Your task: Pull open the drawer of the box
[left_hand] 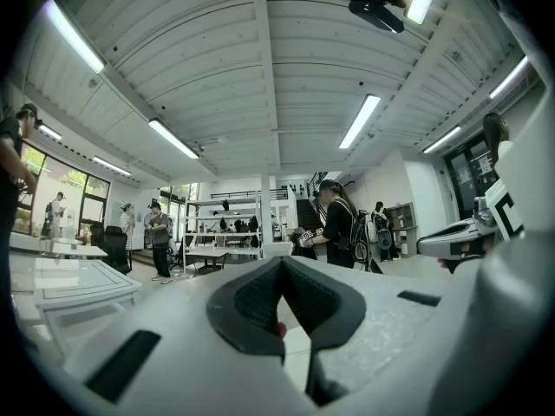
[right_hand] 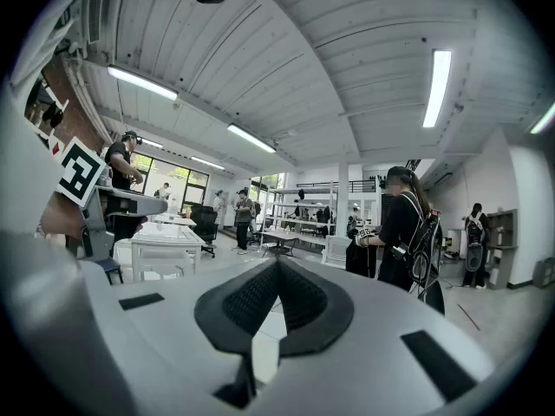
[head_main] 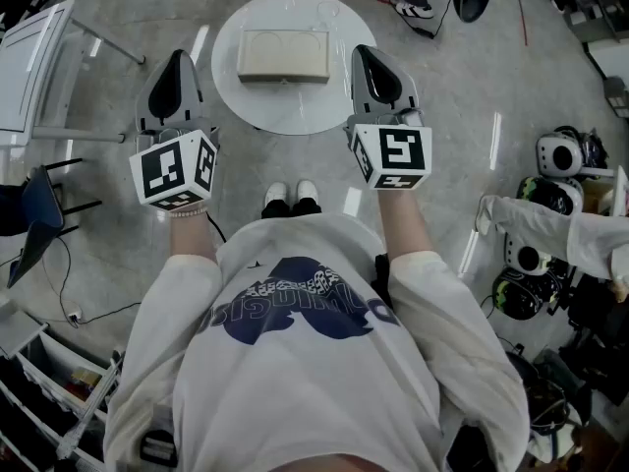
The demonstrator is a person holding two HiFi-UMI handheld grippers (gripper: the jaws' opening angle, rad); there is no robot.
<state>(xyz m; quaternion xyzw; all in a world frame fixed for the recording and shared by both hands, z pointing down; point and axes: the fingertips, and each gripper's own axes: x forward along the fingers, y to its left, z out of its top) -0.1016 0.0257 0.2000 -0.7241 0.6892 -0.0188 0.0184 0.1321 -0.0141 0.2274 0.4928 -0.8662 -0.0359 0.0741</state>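
Observation:
In the head view a beige box (head_main: 283, 55) with a drawer front lies on a small round white table (head_main: 285, 106) below me. My left gripper (head_main: 177, 65) hangs to the left of the table and my right gripper (head_main: 376, 62) over its right edge, both well above the box. Each is shut with nothing between its jaws. The left gripper view shows the shut left gripper (left_hand: 281, 267) pointing out across the room, and the right gripper view shows the shut right gripper (right_hand: 277, 271) doing the same. Neither gripper view shows the box.
A white desk (head_main: 29, 67) stands at the left and a dark chair (head_main: 34, 214) nearer. Helmets and gear (head_main: 550, 224) crowd the floor at the right. Several people (right_hand: 408, 232) and white tables (right_hand: 160, 241) fill the room beyond. My feet (head_main: 292, 197) stand near the round table.

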